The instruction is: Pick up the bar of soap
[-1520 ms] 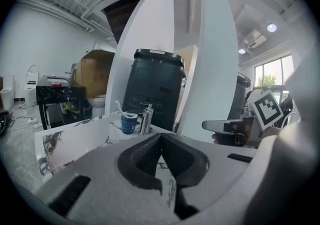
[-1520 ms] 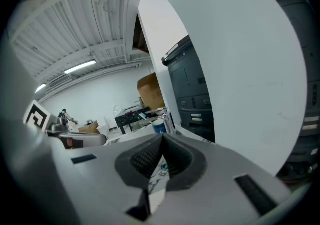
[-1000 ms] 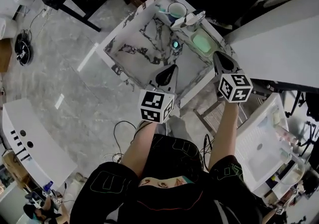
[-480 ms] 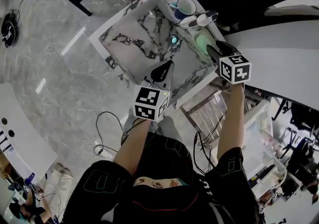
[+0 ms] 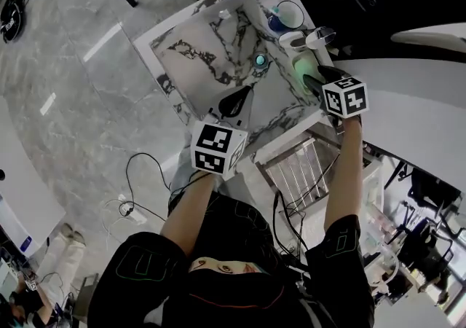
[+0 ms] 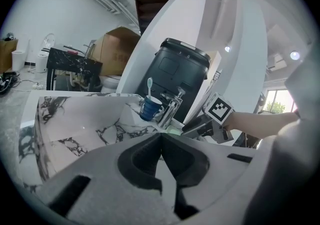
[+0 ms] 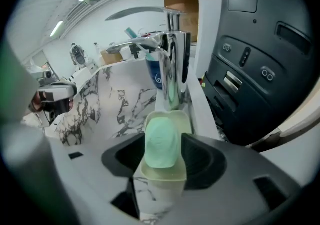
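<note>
The right claw points steeply down at the sink's back ledge. Its jaws have just been opening and now stand released on either side of the bar of soap, not pressing it. The left claw hovers over the marble sink with its jaws clenched together, empty. Behind the soap rises the chrome faucet, and beside it stands a blue mug holding a toothbrush; the mug's white print is too blurred to read. The pale green soap lies in a cream soap dish on the ledge, just in front of the faucet's base. The right claw's cube bears black-and-white square markers.
</note>
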The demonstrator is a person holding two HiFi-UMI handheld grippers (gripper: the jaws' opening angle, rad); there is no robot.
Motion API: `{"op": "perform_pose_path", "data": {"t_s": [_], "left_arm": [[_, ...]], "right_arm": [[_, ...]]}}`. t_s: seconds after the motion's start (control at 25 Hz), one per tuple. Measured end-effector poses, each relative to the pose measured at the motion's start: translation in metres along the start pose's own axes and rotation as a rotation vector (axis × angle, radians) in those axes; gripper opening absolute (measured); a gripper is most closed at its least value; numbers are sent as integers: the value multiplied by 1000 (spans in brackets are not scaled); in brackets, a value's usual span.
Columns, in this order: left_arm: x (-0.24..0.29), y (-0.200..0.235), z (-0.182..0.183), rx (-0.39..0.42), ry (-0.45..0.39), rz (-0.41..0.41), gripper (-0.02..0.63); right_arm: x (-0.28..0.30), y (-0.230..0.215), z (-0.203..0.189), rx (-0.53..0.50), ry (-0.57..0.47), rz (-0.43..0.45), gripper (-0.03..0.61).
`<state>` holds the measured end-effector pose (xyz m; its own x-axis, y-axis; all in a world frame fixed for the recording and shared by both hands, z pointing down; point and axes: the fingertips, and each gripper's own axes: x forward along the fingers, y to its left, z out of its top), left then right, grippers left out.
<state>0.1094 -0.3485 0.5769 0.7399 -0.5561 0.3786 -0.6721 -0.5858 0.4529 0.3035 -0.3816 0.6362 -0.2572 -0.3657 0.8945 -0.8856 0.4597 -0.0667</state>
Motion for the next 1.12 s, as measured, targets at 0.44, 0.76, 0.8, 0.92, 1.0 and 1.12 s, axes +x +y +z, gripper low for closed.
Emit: {"op": "perform_pose_path", "data": {"t_s": [0.44, 0.76, 0.8, 0.92, 1.0, 1.12], "left_arm": [[8, 5, 2, -28, -5, 9, 8], [13, 7, 5, -35, -7, 15, 8], [13, 7, 5, -35, -5, 13, 8], [15, 6, 7, -33, -4, 11, 8], [15, 6, 8, -32, -5, 11, 8], [15, 5, 8, -32, -6, 8, 8]], "right_arm": [[18, 4, -4, -16, 114, 94, 263], [26, 10, -3, -19, 134, 132, 252], [26, 9, -3, -23, 135, 122, 252], [24, 2, -2, -55, 146, 54, 250], [22, -3, -3, -99, 155, -15, 249], [20, -7, -7, -172, 177, -106, 250]]}}
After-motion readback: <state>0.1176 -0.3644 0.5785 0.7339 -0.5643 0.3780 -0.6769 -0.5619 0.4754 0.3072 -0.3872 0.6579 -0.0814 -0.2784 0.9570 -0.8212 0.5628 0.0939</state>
